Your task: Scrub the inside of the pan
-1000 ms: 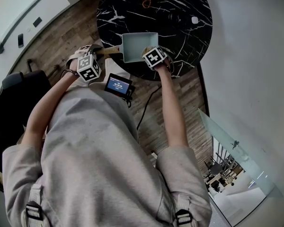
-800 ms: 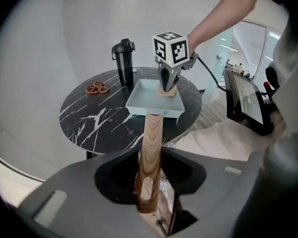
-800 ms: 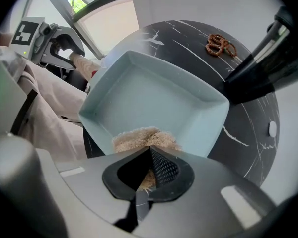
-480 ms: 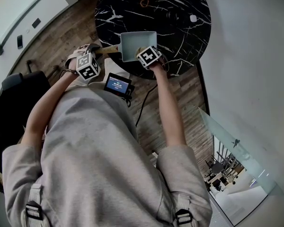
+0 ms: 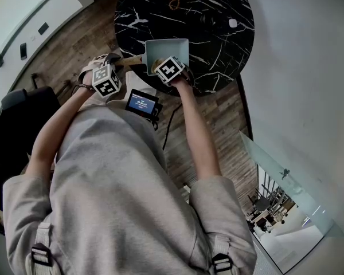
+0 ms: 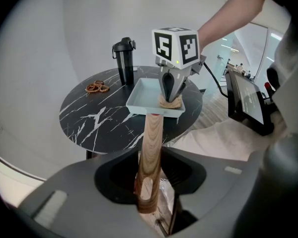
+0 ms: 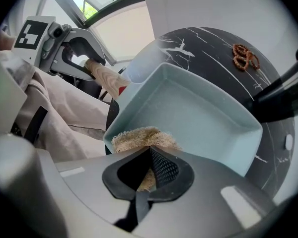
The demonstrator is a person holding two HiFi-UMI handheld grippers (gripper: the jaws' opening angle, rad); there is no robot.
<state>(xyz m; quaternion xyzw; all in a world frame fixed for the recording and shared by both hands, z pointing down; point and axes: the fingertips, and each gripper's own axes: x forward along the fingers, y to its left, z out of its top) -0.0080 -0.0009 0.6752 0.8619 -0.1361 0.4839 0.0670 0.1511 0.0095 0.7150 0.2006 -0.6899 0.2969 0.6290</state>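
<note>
pan [image 7: 198, 118] on black marble table [image 6: 99, 118], wood floor [image 5: 218, 113], left hand-held gripper [image 5: 119, 63] clamping handle [image 6: 153, 138], right hand-held gripper [image 6: 170, 98] pinching pad [image 7: 139, 137]

The pan [image 7: 198, 118] ahead of the right gripper [image 7: 149, 167] is showing a pale blue-green all over, and the scrub pad [image 7: 139, 137] at that gripper's tip is showing a straw tan. The gripper's body is looking grey, its jaw pads black with a fine mesh pattern. The wooden handle [image 6: 151, 148] running out from the left gripper [image 6: 148, 192] is showing light brown grain, with a red band where it meets the pan. Under the pan, the table [image 6: 97, 123] is showing black marble with white veins. The cube [image 6: 175, 46] on the right gripper is wearing black squares on white. Farther out from the left gripper, a bottle [image 6: 124, 61] is looking black and the small loops [image 6: 97, 87] beside it brown.
</note>
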